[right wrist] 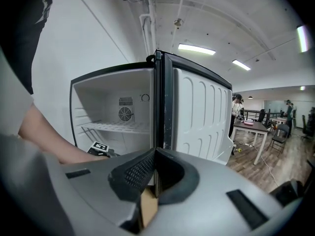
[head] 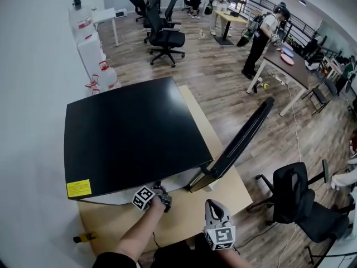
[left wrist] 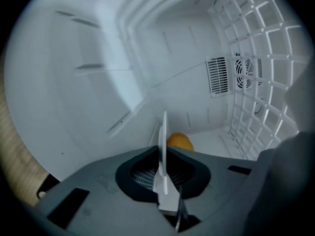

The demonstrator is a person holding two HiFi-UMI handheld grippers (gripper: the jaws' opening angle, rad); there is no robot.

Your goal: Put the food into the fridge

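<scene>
Left tongs (left wrist: 163, 132) fill the foreground of their own view: thin white pads pressed together, nothing between them, tips inside the fridge cavity. Just past the tips, a round orange piece of food (left wrist: 179, 141) lies on the white fridge floor, its lower part hidden behind the tongs' grey body. Touching or not, cannot tell. Right tongs (right wrist: 155, 154) are held outside, facing the open fridge, jaws closed on each other with nothing gripped.

Small black-topped fridge (head: 134, 133) stands on a pale wooden surface (head: 223, 197), beside a white wall (head: 28, 94). Black door (head: 240, 141) is swung wide to the right, its ribbed white liner showing in the right gripper view. Inside are a white wire shelf (right wrist: 115, 127) and a round fan grille (right wrist: 125, 113) on the rear wall. The orange food is the only item seen in there.

Room: wood-plank floor (head: 223, 77), black office chairs (head: 164, 38), stacked white boxes (head: 92, 54) along the wall. A person (head: 259, 38) stands at a dark table (head: 293, 66), well apart from the fridge.

Yellow label (head: 78, 188) sits at the front-left corner of the fridge top, print too small to read. Marker cubes (head: 144, 197) on both tongs carry square black-and-white patterns.
</scene>
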